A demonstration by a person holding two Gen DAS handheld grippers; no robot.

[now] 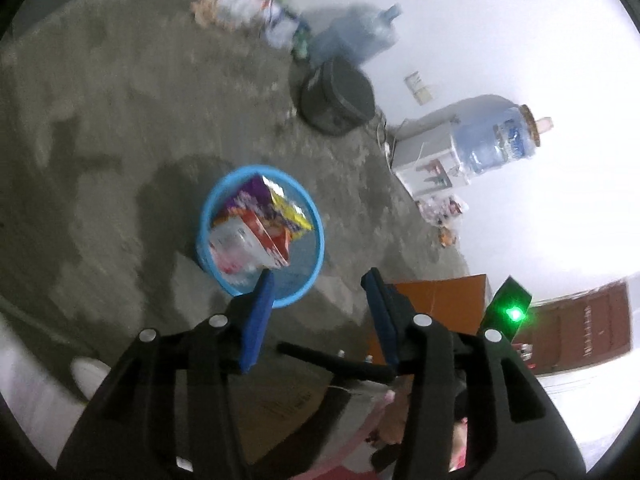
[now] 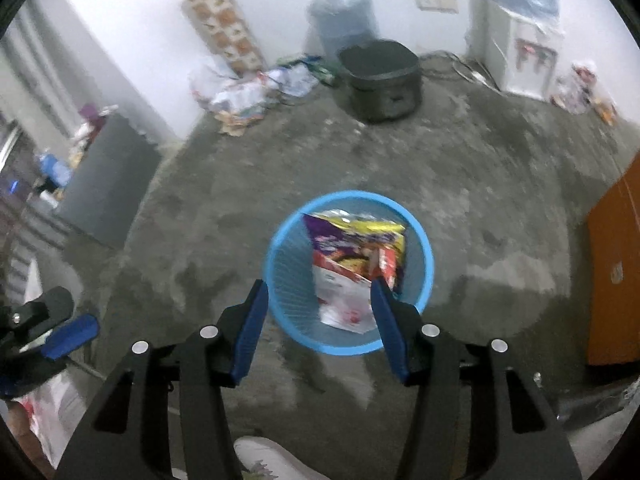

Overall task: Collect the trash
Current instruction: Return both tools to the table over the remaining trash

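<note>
The round blue plastic mesh basket [image 2: 349, 272] stands on the grey concrete floor [image 2: 460, 184] with crumpled snack wrappers [image 2: 356, 256] upright inside, straight ahead of the right gripper [image 2: 318, 304], nearer than the left gripper [image 1: 320, 292]; both spread wide, holding nothing.

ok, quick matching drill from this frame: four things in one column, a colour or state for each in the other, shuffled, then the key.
Things:
1. basket
2. snack packets
3. rice cooker
4. right gripper

Colour or state:
A. dark, lid shut, on the floor by the wall
B. open, holding nothing
C. blue, standing on the concrete floor
D. purple, yellow and red, inside the basket

Pairs: 1-C, 2-D, 3-A, 4-B
</note>
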